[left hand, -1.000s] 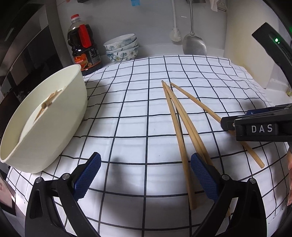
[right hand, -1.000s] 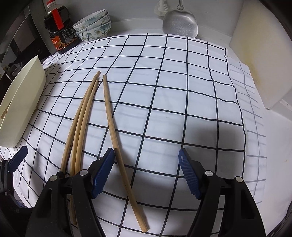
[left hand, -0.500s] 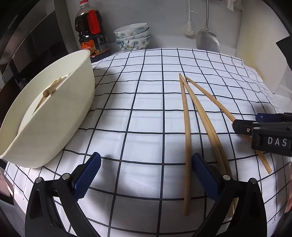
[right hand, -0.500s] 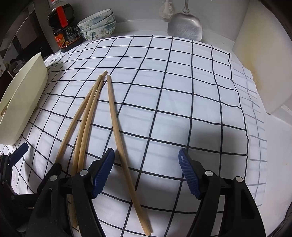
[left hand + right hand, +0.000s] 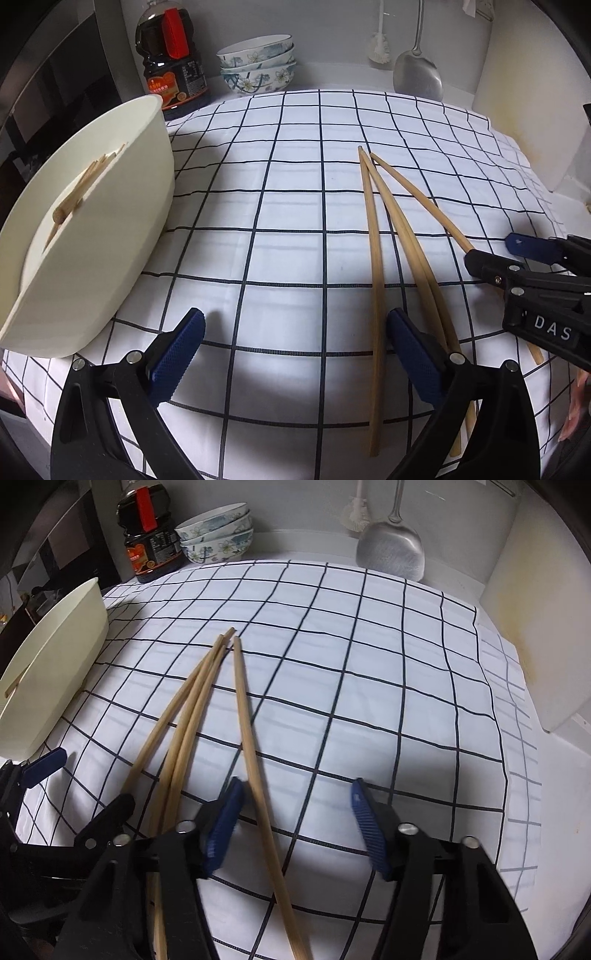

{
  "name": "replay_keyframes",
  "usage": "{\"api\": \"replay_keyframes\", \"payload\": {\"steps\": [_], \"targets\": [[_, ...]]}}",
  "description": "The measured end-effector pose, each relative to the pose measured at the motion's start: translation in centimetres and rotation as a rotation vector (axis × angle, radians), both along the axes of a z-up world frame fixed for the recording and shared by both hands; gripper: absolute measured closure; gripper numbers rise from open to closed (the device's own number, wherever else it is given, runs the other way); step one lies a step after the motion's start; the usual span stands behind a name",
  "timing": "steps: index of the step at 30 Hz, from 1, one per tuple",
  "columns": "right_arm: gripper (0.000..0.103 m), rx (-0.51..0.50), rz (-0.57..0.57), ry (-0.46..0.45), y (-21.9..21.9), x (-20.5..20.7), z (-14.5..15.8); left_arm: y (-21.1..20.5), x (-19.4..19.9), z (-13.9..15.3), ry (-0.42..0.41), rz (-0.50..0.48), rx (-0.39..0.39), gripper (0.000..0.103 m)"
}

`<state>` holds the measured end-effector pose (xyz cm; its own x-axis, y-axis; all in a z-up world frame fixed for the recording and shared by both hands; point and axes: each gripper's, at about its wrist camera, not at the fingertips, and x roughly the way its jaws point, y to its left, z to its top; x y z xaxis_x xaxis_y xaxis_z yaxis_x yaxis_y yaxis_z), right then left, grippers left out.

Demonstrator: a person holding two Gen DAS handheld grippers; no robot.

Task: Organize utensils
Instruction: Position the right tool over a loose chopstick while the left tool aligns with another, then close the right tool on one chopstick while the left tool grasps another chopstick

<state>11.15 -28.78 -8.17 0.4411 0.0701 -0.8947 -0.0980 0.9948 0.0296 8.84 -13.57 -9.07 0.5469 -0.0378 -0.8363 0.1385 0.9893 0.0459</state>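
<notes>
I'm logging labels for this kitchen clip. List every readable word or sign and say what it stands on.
"DAS": white letters on the black body of the right gripper, seen from the left wrist.
Label on the dark sauce bottle: print too small and blurred to read.
Nothing else carries readable text.

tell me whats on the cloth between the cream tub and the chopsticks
Nothing: bare checked cloth between the cream tub and the chopsticks, in the left wrist view.
</notes>
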Motion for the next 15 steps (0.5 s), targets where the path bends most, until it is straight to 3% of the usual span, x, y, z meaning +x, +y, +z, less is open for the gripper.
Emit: {"api": "replay_keyframes", "payload": {"steps": [1,5,7,12,15], "targets": [[0.065,0.000,0.005,-0.004,0.2,0.0,0.1,0.0,-0.1,0.0,-0.001,-0.008,-0.014,0.013],[0.080,-0.001,0.031,-0.011,0.8,-0.1,0.1,-0.9,-0.7,0.4,-0.011,-0.055,-0.032,0.041],[0.093,-0.007,0.036,-0.019,1.0,-0.2,0.2,-1.3,-0.9,0.5,-0.013,-0.074,-0.038,0.054],[0.097,-0.004,0.046,-0.032,1.2,-0.1,0.2,-1.3,-1.0,0.7,-0.030,-0.086,-0.058,0.094],[0.097,0.028,0.035,-0.033,0.9,0.0,0.2,-0.8,-1.1,0.7,-0.028,-0.083,-0.081,0.096]]}}
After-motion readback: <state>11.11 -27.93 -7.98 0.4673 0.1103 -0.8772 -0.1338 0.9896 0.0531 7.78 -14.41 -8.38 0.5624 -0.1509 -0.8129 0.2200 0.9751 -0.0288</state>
